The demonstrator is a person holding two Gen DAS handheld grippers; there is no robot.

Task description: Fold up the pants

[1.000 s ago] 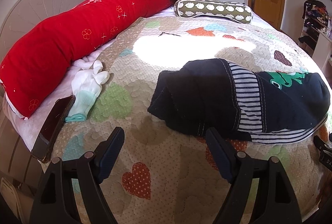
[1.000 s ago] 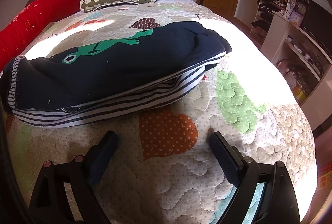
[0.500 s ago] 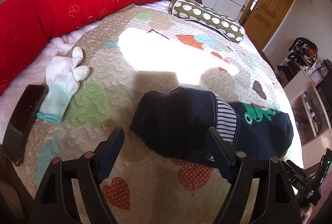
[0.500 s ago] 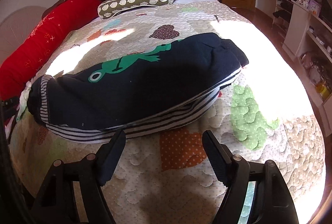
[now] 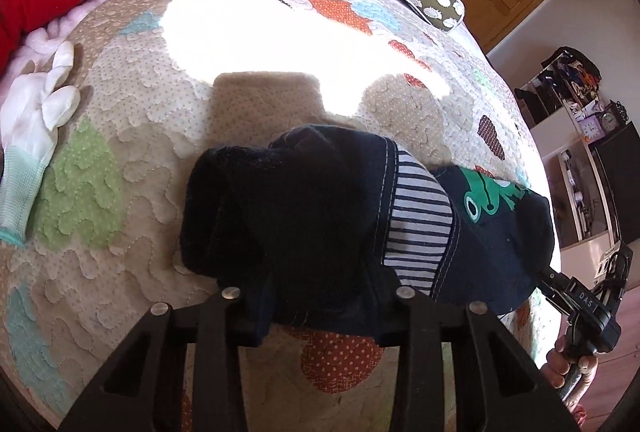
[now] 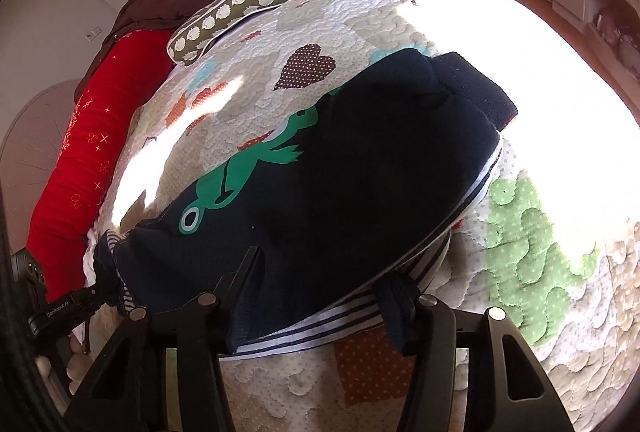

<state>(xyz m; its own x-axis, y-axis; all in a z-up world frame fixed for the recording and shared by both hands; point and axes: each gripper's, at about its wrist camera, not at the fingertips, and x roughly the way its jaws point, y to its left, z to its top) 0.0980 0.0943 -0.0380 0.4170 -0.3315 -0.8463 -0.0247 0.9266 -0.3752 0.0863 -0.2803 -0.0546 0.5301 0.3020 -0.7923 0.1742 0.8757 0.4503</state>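
Left wrist view: the left gripper point(image 5: 320, 316) has its fingers straddling the near edge of the pants point(image 5: 360, 224) at lower centre; whether they pinch the fabric cannot be told. Right wrist view: the right gripper point(image 6: 320, 312) stands likewise at the striped hem point(image 6: 344, 324), fingers either side of the cloth, closure unclear. The pants lie flat on the bed point(image 5: 120, 112), frog print up. Two separated grips probably serve to lift one edge evenly. A white glove point(image 5: 32, 136) lies at left frame edge, well apart.

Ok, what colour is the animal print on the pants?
Green, a frog print on the navy pants; clearest in the right wrist view.
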